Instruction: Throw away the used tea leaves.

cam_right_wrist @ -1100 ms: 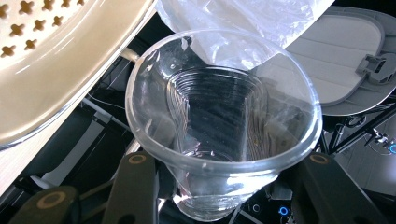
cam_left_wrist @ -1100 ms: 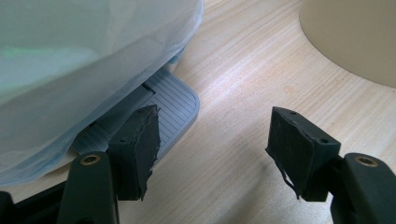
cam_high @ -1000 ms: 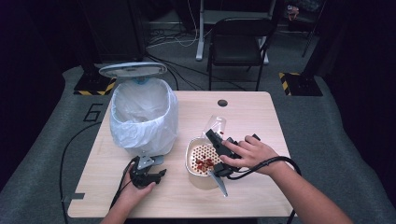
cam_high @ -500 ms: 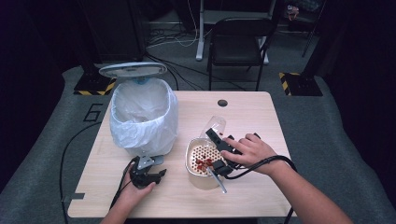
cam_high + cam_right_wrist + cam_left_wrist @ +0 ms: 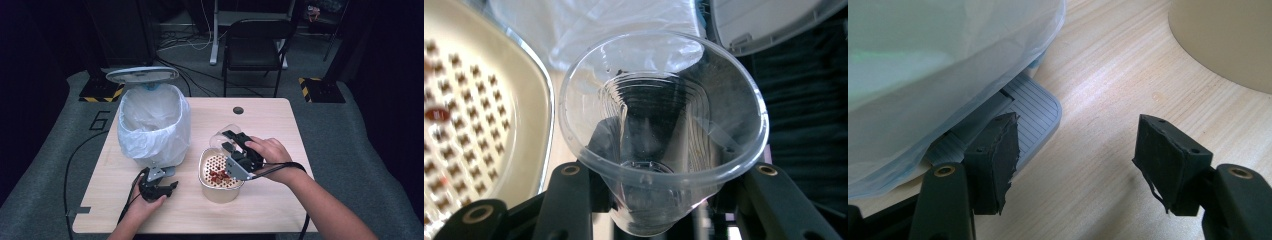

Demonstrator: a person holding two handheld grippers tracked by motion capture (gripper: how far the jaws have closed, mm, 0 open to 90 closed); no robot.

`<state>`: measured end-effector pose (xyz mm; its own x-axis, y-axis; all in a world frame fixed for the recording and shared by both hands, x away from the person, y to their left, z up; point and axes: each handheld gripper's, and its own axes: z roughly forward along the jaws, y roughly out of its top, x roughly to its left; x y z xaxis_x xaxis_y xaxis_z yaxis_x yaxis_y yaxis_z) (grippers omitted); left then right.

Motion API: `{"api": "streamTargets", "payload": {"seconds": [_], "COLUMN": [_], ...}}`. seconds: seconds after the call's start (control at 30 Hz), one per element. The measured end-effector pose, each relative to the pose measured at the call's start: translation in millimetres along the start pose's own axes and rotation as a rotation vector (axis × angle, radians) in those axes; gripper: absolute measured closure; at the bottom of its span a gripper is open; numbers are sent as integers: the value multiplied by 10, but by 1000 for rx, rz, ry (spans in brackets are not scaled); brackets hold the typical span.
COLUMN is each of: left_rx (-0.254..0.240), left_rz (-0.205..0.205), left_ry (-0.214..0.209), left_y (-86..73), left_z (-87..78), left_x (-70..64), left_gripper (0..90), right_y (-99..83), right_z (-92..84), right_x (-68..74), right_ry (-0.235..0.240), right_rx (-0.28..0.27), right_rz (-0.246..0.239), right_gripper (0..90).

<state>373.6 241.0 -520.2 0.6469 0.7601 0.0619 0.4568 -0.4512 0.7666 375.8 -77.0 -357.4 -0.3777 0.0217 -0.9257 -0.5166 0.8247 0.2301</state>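
Observation:
My right gripper [image 5: 231, 145] is shut on a clear plastic cup [image 5: 222, 136], held tilted over the far rim of a beige container [image 5: 220, 192]. In the right gripper view the empty cup [image 5: 664, 125] is pinched near its base between the jaws, mouth toward the camera. A perforated insert [image 5: 216, 167] in the container carries red bits [image 5: 218, 175]. My left gripper [image 5: 159, 187] lies low on the table at the foot of the bin [image 5: 152, 125]. In the left gripper view it [image 5: 1080, 145] is open, one pad over the grey pedal [image 5: 1034, 107].
The bin is lined with a white bag [image 5: 938, 60] and its lid [image 5: 142, 75] stands raised. The wooden table [image 5: 270, 120] has a cable hole [image 5: 238, 110] at the back. A black chair [image 5: 255, 45] stands behind the table, and cables trail off its front edge.
My right hand has lifted the cup a little above the beige container. The left gripper has stayed at the pedal.

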Motion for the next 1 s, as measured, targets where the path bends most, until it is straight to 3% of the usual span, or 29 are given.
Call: {"api": "streamTargets", "payload": {"seconds": [0.13,0.27,0.33,0.43,0.57,0.93,1.0], "left_rx": [0,-1,0,-1,-1,-1,-1], "left_rz": [0,0,0,1,0,0,0], "left_ry": [0,0,0,0,0,0,0], "left_y": [0,-1,-1,-1,-1,-1,-1], "left_z": [0,0,0,0,0,0,0], "left_x": [-1,0,-1,0,0,0,0], "left_gripper": [341,341,341,341,341,341,341], "right_y": [-39,-103,-137,-202,-275,-404,-403], "right_z": [5,20,29,43,48,120,133], "right_x": [-85,-142,-167,-201,-238,-237,-238], "right_ry": [31,60,74,110,148,253,271], "right_rx": [-17,-40,-59,-94,-129,-157,-149], "right_rz": [163,365,432,587,754,1118,1145], "right_gripper": [562,561,561,561,561,561,561]}}
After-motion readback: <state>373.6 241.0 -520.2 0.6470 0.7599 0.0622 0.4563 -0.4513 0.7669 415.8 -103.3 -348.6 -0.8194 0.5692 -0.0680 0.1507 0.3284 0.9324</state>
